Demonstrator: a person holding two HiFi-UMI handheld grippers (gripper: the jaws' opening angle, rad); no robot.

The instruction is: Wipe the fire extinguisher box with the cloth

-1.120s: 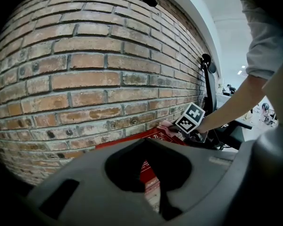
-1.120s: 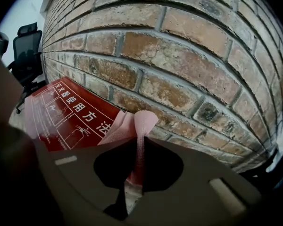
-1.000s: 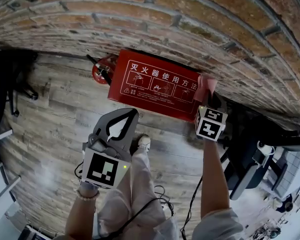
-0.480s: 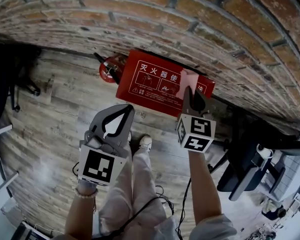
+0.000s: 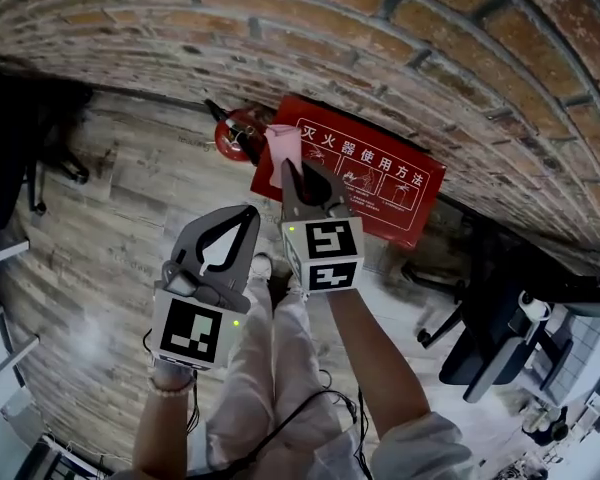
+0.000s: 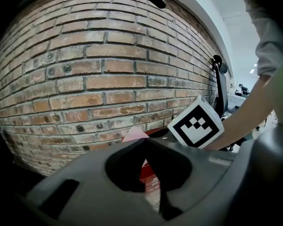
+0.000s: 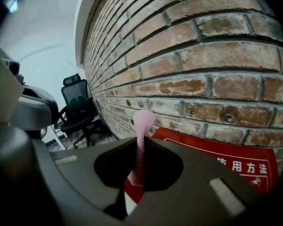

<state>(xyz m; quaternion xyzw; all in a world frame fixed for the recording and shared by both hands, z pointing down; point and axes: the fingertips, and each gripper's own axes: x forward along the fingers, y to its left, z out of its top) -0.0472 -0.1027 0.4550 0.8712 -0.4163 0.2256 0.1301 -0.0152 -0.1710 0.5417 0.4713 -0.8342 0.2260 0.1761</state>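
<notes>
The red fire extinguisher box (image 5: 375, 183) stands on the wooden floor (image 5: 130, 198) at the foot of the brick wall (image 5: 380, 28), its white-printed instruction face towards the camera. The right gripper (image 5: 298, 168) is clenched on a pink cloth (image 5: 284, 143), which stands up past the jaw tips at the box's left end. Whether the cloth touches the box cannot be told. In the right gripper view the cloth (image 7: 142, 121) runs as a thin strip between the closed jaws. The left gripper (image 5: 250, 212) hangs nearer the person than the box, apart from it, jaws pressed together with nothing between them. A red fire extinguisher (image 5: 235, 136) sits just beside the box's left end. An office chair (image 5: 490, 338) stands off the box's right end.
</notes>
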